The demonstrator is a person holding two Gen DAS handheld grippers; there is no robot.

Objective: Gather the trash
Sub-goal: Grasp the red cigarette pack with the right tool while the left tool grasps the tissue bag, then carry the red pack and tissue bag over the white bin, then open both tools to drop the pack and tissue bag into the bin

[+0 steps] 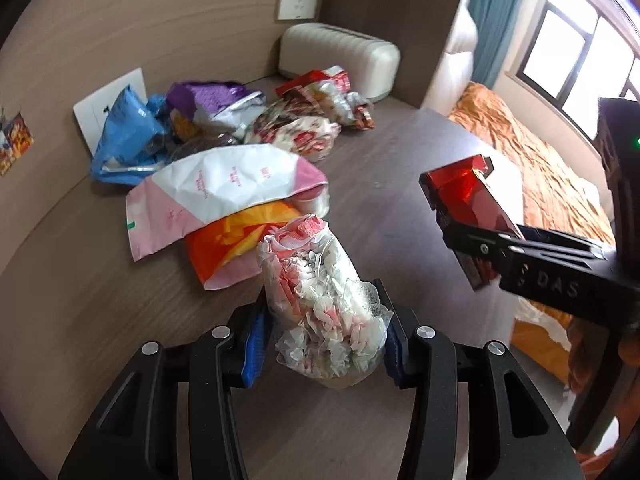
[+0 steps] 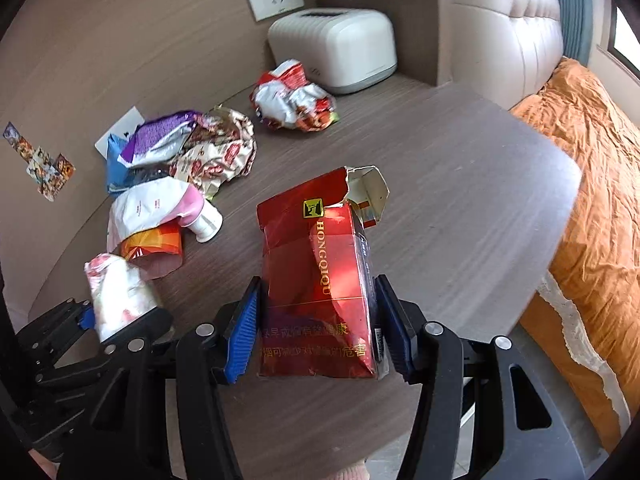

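My left gripper (image 1: 322, 304) is shut on a crumpled clear wrapper with red and white print (image 1: 320, 300); both blue pads press its sides just above the brown table (image 1: 384, 184). In the right wrist view the same wrapper (image 2: 118, 292) sticks up out of the left gripper (image 2: 116, 316) at lower left. My right gripper (image 2: 316, 300) is shut on a torn red cigarette pack (image 2: 316, 264), with a pad on each side. From the left wrist view the pack (image 1: 464, 192) hangs above the table in the right gripper (image 1: 468, 240).
Loose trash lies along the back left of the table: a pink and white bag (image 1: 224, 188), an orange wrapper (image 1: 236, 240), a blue bag (image 1: 128, 136), a purple wrapper (image 1: 208, 98) and red-white wrappers (image 1: 296, 132). A white appliance (image 1: 340, 60) stands in the corner. An orange-covered bed (image 1: 540, 168) lies right.
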